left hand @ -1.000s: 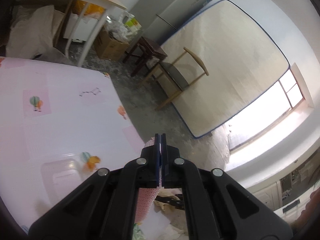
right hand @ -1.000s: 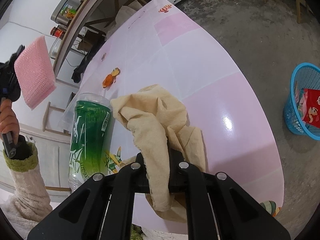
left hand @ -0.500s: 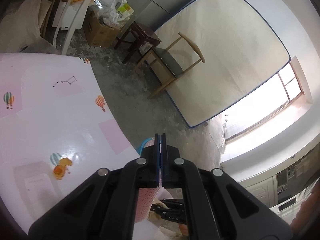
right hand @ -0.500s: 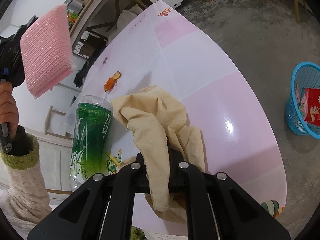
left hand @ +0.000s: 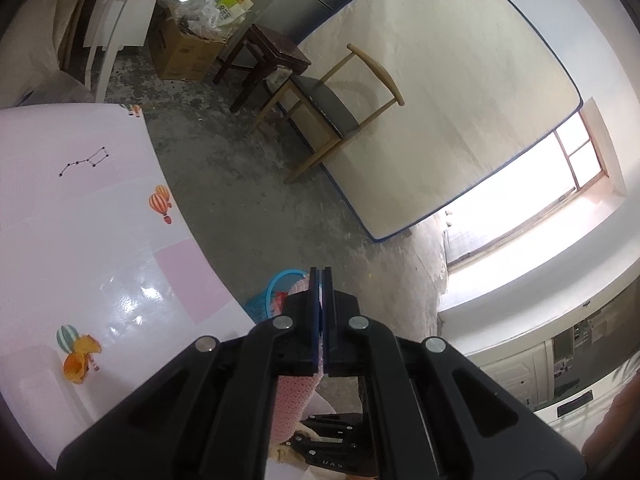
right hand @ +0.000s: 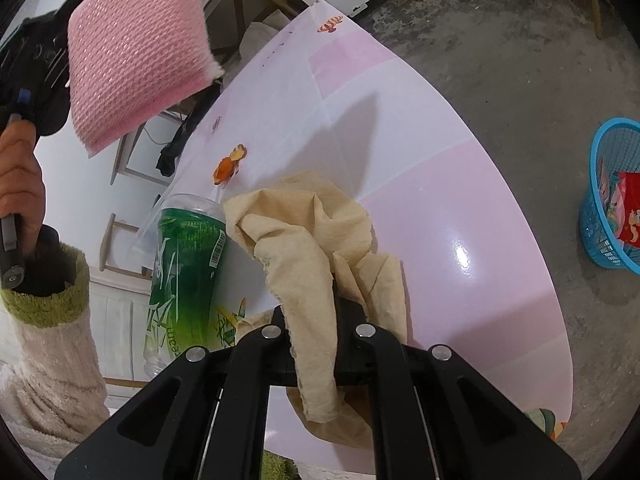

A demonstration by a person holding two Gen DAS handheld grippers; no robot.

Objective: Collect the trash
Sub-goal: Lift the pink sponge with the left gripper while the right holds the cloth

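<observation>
My left gripper (left hand: 320, 276) is shut on a pink foam sheet (left hand: 294, 396), held in the air above the pink table (left hand: 80, 220) near its edge. In the right wrist view the foam sheet (right hand: 136, 48) hangs at the upper left. A blue basket (left hand: 272, 292) stands on the floor just past the fingertips and holds a red snack packet (right hand: 632, 216). My right gripper (right hand: 316, 312) is shut on a crumpled beige cloth (right hand: 316, 240) that lies on the table. A green plastic bottle (right hand: 188, 280) lies left of the cloth. An orange peel (right hand: 228, 164) sits further back.
A person's hand (right hand: 20, 184) in a cream sleeve holds the left gripper. On the concrete floor stand a wooden chair (left hand: 340, 104), a dark stool (left hand: 272, 56) and a cardboard box (left hand: 180, 52). A mattress (left hand: 440, 100) leans against the wall.
The left gripper has carried the pink foam sheet across the table toward its edge and the blue basket, closer to the right gripper. The right gripper and the cloth have kept still.
</observation>
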